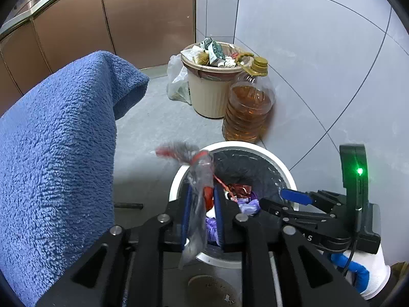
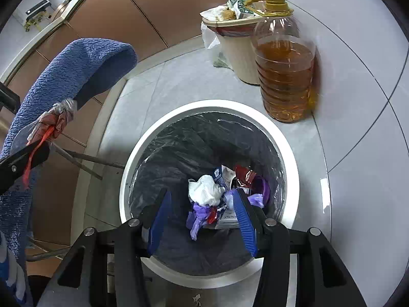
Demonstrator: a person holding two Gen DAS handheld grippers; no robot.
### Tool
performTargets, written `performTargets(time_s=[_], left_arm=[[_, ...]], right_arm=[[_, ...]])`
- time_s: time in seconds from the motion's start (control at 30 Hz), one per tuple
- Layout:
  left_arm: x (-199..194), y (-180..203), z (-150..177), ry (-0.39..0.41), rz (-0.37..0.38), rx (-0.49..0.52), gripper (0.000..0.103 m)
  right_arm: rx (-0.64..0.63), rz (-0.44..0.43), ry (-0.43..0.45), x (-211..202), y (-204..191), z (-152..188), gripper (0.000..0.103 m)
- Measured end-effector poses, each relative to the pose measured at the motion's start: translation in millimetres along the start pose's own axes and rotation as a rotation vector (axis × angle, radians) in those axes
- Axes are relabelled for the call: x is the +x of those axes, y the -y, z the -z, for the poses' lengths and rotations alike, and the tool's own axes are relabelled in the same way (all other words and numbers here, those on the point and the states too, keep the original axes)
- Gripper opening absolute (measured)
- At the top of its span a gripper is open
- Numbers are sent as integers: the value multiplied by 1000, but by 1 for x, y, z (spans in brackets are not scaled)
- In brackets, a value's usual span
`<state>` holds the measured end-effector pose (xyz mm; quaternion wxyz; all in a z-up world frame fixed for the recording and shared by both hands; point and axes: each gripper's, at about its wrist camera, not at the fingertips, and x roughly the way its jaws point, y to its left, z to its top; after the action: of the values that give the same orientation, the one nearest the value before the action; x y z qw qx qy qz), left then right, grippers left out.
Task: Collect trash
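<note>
Holding a crinkly plastic wrapper [image 1: 198,179] in my left gripper [image 1: 202,220], I squeeze it tight between the two blue pads, with the jaws almost closed on it. The wrapper is clear with red bits and a thin red string [image 1: 223,185] hanging off it. I think it is very light and soft, and a bit slippery, so it bends and flops instead of staying stiff. The best place to hold it looks like the bunched middle, where I have it now, because the loose ends would slide out. It hangs just above the near rim of the white bin [image 1: 176,179]. My right gripper [image 2: 202,220] is wide open and holds nothing; it hovers right over the mouth of the white bin. The white bin has a black bag [image 2: 179,153] inside, and at the bottom lie a white crumpled tissue [image 2: 205,189], purple plastic scraps [image 2: 195,217], a dark red packet [image 2: 244,175] and some printed paper. Past the white bin stands a big oil bottle [image 2: 285,69], partly full of golden oil. Just behind that sits a beige bin [image 1: 208,87], packed over its top with cartons and paper. A blue towel [image 1: 56,140] hangs to the left of the white bin.
</note>
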<state>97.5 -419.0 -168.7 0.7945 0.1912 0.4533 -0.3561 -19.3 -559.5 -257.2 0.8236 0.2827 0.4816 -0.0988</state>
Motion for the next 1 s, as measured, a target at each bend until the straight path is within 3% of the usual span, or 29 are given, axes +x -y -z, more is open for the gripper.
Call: performTargets(time_s=[0.07, 0.13, 0.5, 0.7, 1.0], left_arm=[[-2, -1, 0, 7, 6, -9, 29], [-3, -2, -1, 14, 11, -16, 32], [-8, -2, -3, 31, 29, -30, 33], [-20, 0, -1, 75, 20, -35, 35], [-78, -1, 4, 194, 2, -56, 35]], right_arm=[[1, 5, 0, -1, 1, 1, 52], [2, 11, 0, -3, 1, 2, 55], [22, 38, -1, -10, 5, 10, 59], [7, 55, 20, -22, -2, 10, 69], [-31, 93, 107, -69, -25, 8, 81]])
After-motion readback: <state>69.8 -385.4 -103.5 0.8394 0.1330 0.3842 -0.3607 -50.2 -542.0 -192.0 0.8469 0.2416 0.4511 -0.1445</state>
